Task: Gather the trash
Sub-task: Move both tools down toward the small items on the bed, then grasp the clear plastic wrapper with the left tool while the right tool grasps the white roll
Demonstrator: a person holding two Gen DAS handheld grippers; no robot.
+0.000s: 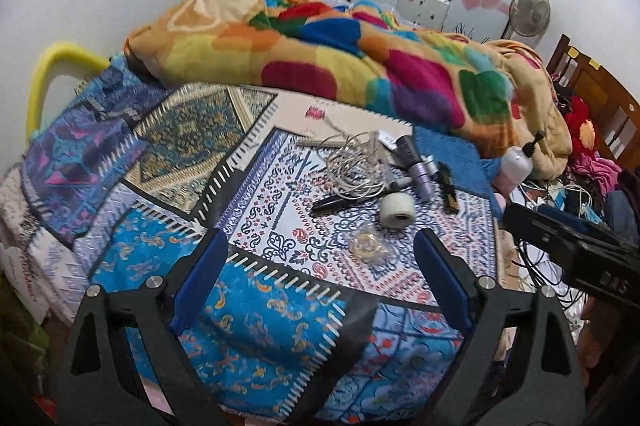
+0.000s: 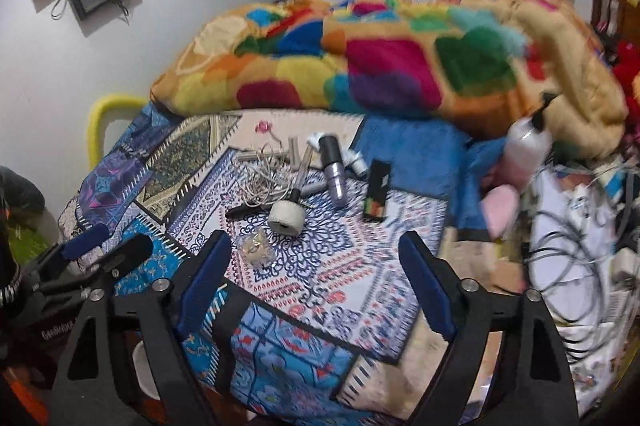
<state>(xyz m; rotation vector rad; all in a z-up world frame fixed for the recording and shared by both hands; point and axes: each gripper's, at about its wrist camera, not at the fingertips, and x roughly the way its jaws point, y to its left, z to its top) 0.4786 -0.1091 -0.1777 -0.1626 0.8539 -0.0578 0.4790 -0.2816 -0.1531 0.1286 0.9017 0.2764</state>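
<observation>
**Clear wrapper lying on the bedspread, both grippers hanging open above it**

A crumpled clear plastic wrapper (image 1: 366, 246) is lying on the white-and-blue patterned bedspread (image 1: 280, 202), near the bed's front edge. Just beyond it a white spool (image 1: 397, 211) is resting on its side, with a black pen (image 1: 332, 204) to its left. Farther back a tangle of white cable (image 1: 352, 166), a grey cylindrical device (image 1: 416, 166) and a black rectangular box (image 1: 448, 190) are sitting close together. A bright multicoloured blanket (image 1: 340, 54) is lying heaped across the far half of the bed, and a white pump bottle (image 1: 518, 160) is leaning at its right end.

The left gripper (image 1: 320, 258) is hanging above the bedspread with its blue-padded fingers (image 1: 204, 266) spread wide and nothing between them; the wrapper is showing in the gap, well below the pads. The right gripper (image 2: 316, 258) is likewise standing open and empty, with the wrapper showing just inside its left finger (image 2: 208, 266). Neither is touching anything.
</observation>
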